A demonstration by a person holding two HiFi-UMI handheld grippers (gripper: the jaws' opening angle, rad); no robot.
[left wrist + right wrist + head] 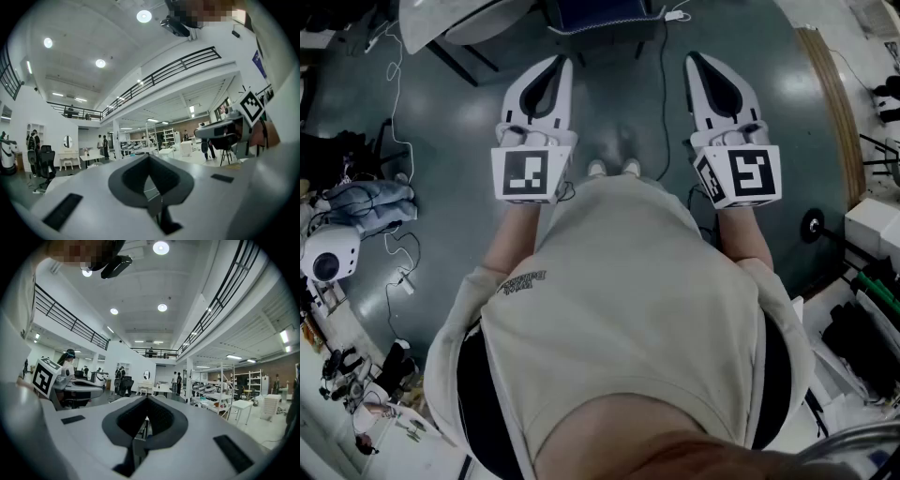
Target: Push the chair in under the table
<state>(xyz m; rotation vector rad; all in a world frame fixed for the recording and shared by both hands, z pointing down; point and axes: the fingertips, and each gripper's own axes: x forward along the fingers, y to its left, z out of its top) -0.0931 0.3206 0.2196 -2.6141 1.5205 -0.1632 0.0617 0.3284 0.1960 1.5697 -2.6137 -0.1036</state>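
In the head view the chair (602, 13), with a dark blue seat and black frame, stands at the top edge, straight ahead of me. The white table (455, 21) edge shows to its left. My left gripper (561, 62) and right gripper (694, 58) are held level in front of my body, side by side, short of the chair and touching nothing. Both are shut with nothing between the jaws. The left gripper view shows its closed jaws (149, 157) and the right gripper (219, 131) alongside. The right gripper view shows its closed jaws (147, 400) and the left gripper (82, 388).
Dark grey floor lies between me and the chair. A white cable (664, 66) runs across it and more cables (394, 84) lie at the left. A white round device (328, 255) and clutter sit at the left, boxes (872, 225) at the right. Other people stand far off in the hall.
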